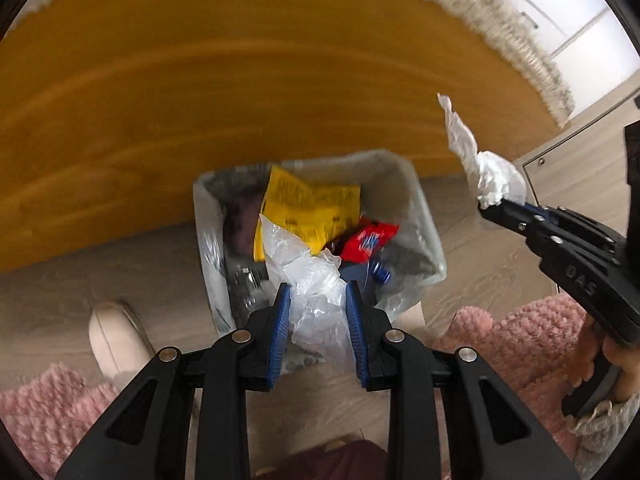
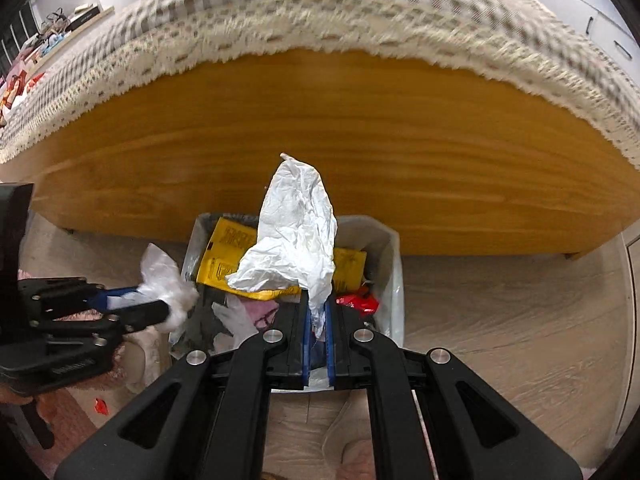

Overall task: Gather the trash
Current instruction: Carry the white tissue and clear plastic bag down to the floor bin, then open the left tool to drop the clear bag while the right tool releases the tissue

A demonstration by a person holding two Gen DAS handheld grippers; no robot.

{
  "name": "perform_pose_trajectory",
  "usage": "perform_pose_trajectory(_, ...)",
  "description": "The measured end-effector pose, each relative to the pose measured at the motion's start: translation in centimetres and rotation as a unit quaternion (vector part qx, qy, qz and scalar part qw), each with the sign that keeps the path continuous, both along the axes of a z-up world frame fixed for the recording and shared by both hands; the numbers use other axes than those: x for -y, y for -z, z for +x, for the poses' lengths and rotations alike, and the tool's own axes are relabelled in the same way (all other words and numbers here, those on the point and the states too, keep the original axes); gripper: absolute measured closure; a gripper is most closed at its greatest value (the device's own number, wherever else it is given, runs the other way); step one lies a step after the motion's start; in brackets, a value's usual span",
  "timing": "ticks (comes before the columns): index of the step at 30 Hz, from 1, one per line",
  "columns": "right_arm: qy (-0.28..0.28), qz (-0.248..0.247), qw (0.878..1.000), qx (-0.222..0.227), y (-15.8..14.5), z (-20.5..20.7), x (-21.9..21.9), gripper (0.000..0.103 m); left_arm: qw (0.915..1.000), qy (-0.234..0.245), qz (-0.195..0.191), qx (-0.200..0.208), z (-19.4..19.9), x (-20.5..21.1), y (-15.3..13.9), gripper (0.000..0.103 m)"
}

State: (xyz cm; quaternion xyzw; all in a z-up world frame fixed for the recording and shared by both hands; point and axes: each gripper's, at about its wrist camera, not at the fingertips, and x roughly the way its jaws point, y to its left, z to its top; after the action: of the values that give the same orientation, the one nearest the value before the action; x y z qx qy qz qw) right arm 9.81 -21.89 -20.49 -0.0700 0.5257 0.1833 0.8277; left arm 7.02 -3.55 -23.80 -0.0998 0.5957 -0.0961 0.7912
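A bed (image 2: 320,160) with a honey-coloured wooden side board fills the back of both views, a checked, lace-edged cover (image 2: 360,12) hanging over its top edge. On the pale wood floor (image 2: 520,320) against that board stands a small bin (image 1: 416,200) lined with a clear bag, holding a yellow packet (image 1: 308,208), a red wrapper (image 1: 368,244) and other rubbish. A pink fluffy rug (image 1: 520,336) lies beside the bin. The left gripper (image 1: 318,308) points down over the bin, its blue fingers (image 1: 280,320) clamped on a crumpled clear plastic bag (image 1: 312,280). The right gripper (image 2: 318,316) has its fingers pinched tight on a crumpled white paper (image 2: 296,236), held above the bin's opening.
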Motion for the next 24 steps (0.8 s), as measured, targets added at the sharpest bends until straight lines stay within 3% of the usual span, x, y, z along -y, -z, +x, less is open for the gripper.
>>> perform_pose_trajectory(6,-0.005,-0.006,1.000,-0.012,0.6,0.1,-0.3,0.097,0.9993,0.003,-0.002,-0.037,0.4,0.6,1.8,0.075)
perform_pose_trajectory(8,-0.003,-0.006,1.000,-0.013,0.6,-0.1,0.1,0.097,0.9991,0.001,-0.003,-0.041,0.6,0.5,2.0,0.069)
perform_pose_trajectory(10,-0.003,-0.007,1.000,-0.013,0.5,0.0,-0.2,0.097,0.9991,-0.003,-0.002,-0.043,0.6,0.4,2.0,0.048)
perform_pose_trajectory(14,-0.003,-0.011,1.000,-0.015,0.7,0.0,-0.7,0.097,0.9991,-0.011,-0.007,-0.040,0.7,-0.1,1.5,0.026)
perform_pose_trajectory(20,-0.004,-0.020,1.000,-0.021,1.4,0.2,-1.4,0.097,0.9975,-0.058,-0.004,-0.041,0.8,-2.0,1.4,0.010)
perform_pose_trajectory(24,-0.003,-0.027,0.999,-0.016,2.0,0.2,-1.7,0.097,0.9965,-0.072,0.018,-0.038,0.8,-2.5,1.6,0.008)
